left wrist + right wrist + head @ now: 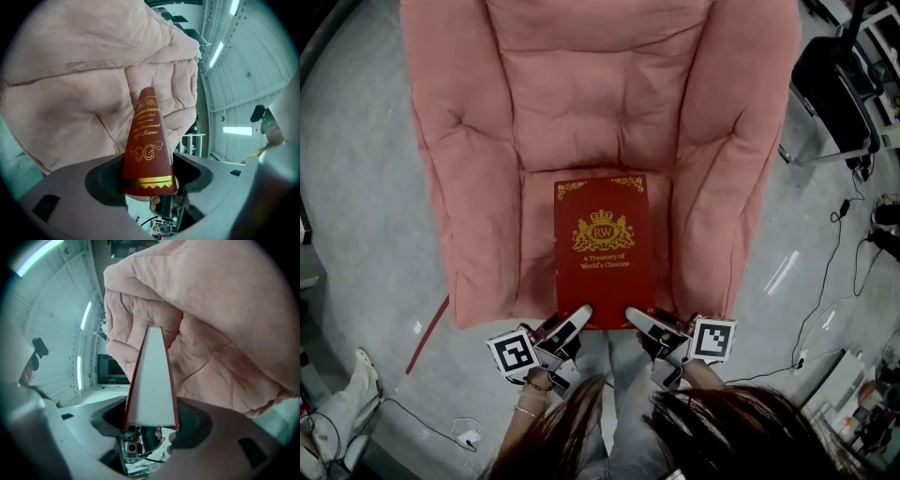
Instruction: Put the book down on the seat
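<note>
Step in hand: lowering the book (602, 248). It is a red hardback with a gilt crest and corner scrolls, lying flat over the seat (538, 230) at frame centre.

Both claws pinch its near edge. The left gripper (574, 321) is clamped on the spine corner. The right gripper (642, 321) is clamped on the page-block corner, pale fore-edge between its pads.

Whether the far edge already rests on the cushion is hard to say from above.

Next: settle it level, then open both claws and draw back toward the lower frame.

The armchair (600, 84) is pink and plush with deep quilted folds; likely to give. The cover is rigid with a pebbled grain.
</note>
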`<state>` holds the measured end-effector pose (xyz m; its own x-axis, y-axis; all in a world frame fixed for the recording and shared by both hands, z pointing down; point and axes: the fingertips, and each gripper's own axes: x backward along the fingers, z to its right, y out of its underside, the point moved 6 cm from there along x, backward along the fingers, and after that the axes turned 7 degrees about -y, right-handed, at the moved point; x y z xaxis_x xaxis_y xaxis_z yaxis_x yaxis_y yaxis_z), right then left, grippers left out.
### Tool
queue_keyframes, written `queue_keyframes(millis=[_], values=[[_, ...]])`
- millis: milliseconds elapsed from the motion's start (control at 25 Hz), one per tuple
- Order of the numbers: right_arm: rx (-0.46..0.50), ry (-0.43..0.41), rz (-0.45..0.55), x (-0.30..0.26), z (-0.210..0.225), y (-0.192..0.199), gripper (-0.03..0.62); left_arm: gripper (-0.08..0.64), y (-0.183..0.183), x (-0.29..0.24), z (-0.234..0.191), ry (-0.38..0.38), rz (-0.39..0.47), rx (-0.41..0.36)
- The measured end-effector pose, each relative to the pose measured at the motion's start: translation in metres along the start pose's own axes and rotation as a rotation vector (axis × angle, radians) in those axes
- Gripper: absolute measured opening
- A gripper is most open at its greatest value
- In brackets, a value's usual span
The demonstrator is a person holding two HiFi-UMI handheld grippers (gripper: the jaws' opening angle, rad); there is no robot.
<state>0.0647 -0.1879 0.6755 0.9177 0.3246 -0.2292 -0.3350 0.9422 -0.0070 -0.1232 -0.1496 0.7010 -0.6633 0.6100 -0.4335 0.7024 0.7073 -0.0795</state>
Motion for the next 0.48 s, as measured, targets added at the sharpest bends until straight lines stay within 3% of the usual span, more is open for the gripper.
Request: queue_keyframes(millis=[480], values=[[-0.013,0.016,-0.011,-0.006,0.029,-0.011,0.262,0.293,-0.001,-0.019,-0.023,-0.042,0.002,0.065]])
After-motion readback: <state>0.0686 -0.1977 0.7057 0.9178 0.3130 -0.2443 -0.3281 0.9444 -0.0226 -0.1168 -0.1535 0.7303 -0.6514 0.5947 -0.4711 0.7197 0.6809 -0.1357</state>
